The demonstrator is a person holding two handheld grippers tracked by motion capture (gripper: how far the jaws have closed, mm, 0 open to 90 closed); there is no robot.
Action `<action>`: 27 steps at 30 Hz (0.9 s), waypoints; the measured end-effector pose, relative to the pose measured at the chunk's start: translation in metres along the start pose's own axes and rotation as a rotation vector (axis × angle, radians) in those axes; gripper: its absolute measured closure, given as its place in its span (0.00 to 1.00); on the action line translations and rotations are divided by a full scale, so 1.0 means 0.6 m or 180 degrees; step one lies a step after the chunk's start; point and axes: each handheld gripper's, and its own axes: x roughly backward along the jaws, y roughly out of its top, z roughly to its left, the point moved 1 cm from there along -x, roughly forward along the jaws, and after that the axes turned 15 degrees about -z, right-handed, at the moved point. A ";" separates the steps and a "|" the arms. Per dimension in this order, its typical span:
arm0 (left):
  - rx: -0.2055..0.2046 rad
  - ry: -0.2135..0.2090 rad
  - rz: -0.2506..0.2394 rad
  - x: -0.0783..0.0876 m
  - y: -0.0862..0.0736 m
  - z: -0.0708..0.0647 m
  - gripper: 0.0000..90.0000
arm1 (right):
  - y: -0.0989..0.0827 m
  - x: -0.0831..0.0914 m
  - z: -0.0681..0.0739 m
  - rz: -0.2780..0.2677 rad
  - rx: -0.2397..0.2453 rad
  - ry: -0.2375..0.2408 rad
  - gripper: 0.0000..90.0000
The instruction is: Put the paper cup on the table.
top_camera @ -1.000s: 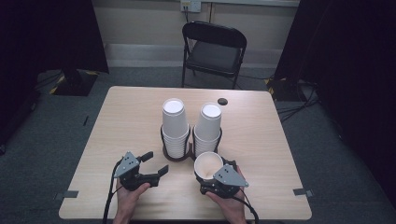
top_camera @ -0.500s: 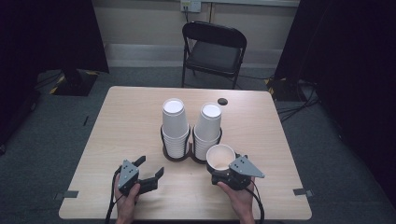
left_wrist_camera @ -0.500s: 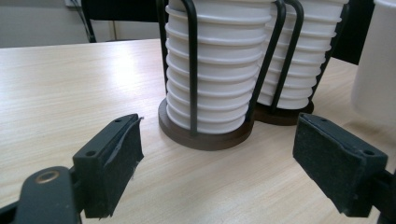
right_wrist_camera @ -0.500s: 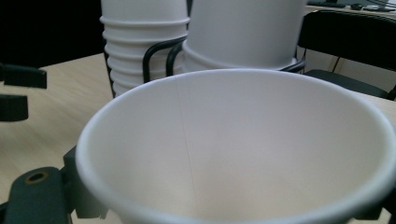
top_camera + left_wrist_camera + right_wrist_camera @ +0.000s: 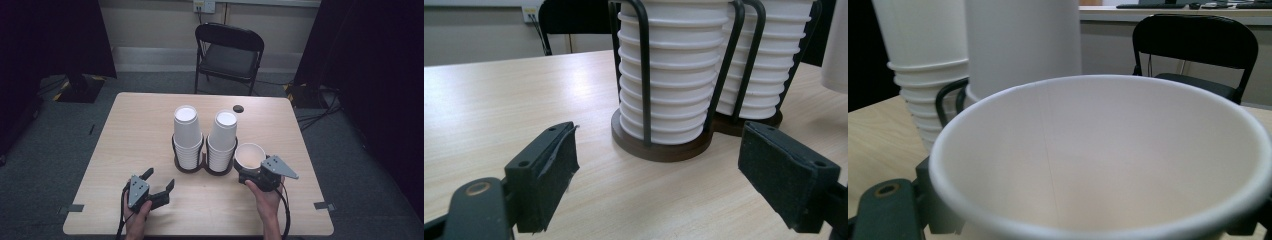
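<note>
Fingers of the right gripper (image 5: 251, 173) clamp a white paper cup (image 5: 249, 156) mouth-up just right of the black wire cup rack (image 5: 204, 165); it should stay level, while the left gripper (image 5: 159, 185) waits wide open.

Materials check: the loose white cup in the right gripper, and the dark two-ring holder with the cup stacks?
White cup: likely matte paper; a straight side seam and rolled rim show, held by the right gripper. Holder: thin black rods, seemingly coated metal, on a dark brown round base, possibly wood; grain unclear.
</note>
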 end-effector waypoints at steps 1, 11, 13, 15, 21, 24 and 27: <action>-0.0030 -0.0010 -0.0015 0.001 0.000 -0.001 0.18 | 0.000 -0.002 -0.003 -0.0003 0.0012 -0.0026 0.13; -0.0125 0.0048 -0.0109 0.006 -0.001 -0.007 0.18 | -0.002 -0.030 -0.042 0.0025 -0.0069 -0.0329 0.12; -0.0075 0.0037 -0.0107 0.005 -0.001 -0.004 0.18 | -0.004 -0.035 -0.051 0.0010 -0.0161 -0.0407 0.12; -0.0042 0.0036 -0.0118 0.005 -0.001 -0.002 0.18 | -0.003 -0.042 -0.058 0.0010 -0.0162 -0.0438 0.12; -0.0059 0.0062 -0.0175 0.008 -0.001 -0.002 0.18 | -0.007 -0.067 -0.072 0.0053 -0.0112 -0.0529 0.12; 0.0015 0.0108 -0.0203 0.010 -0.001 0.001 0.18 | -0.013 -0.077 -0.080 0.0041 -0.0112 -0.0528 0.12; 0.0073 0.0175 -0.0229 0.011 -0.001 0.002 0.17 | -0.017 -0.091 -0.087 0.0101 -0.0096 -0.0564 0.12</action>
